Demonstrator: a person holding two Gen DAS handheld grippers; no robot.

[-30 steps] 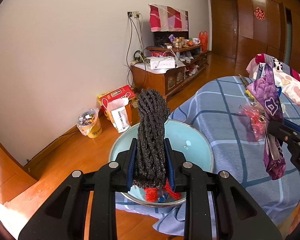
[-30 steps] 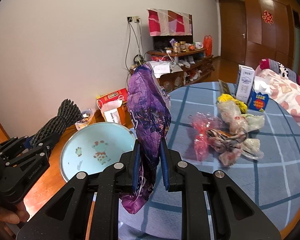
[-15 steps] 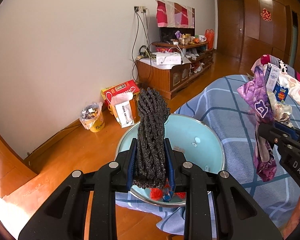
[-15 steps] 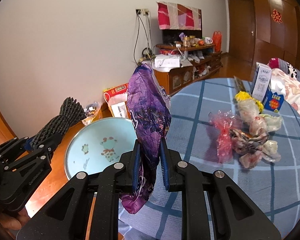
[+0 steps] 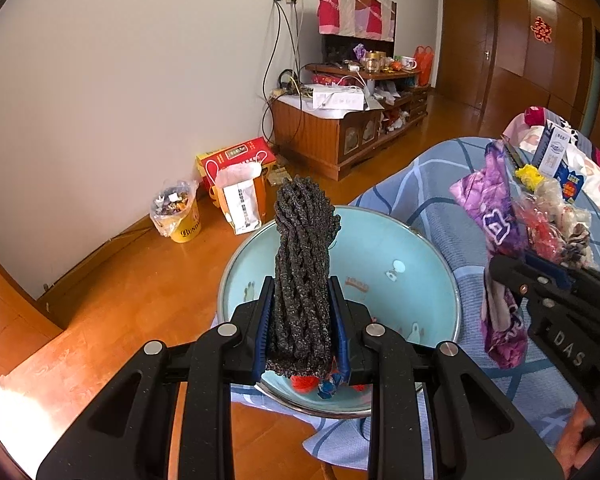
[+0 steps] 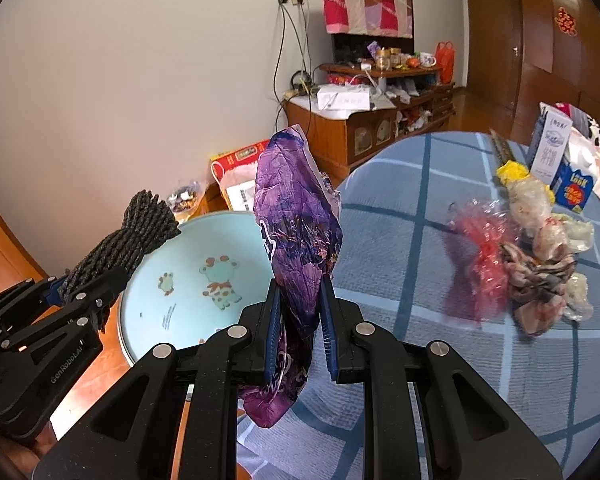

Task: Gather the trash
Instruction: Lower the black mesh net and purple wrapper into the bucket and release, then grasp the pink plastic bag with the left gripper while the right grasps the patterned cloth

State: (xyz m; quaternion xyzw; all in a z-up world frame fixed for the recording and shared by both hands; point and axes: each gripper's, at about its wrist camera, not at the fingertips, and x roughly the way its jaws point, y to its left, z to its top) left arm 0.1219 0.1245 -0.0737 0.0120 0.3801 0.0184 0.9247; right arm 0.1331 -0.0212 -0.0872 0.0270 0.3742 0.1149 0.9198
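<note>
L gripper (image 5: 302, 312) clamped on dark netting bundle (image 5: 304, 264), frame ctr | R gripper (image 6: 300, 320) I held shut on purple wrapper (image 6: 296, 224) | basin (image 6: 188, 240) lower left.

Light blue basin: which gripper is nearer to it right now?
Left. The left gripper, clamping the dark netting, hangs over the light blue basin; the right gripper, holding the purple wrapper, sits beside its rim.

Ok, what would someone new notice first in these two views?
Probably the dark knitted bundle standing up in the left tongs, right over the pale blue basin at the table's edge. Next, the crumpled purple bag clamped in the right tongs, then the pile of wrappers on the blue checked cloth.
</note>
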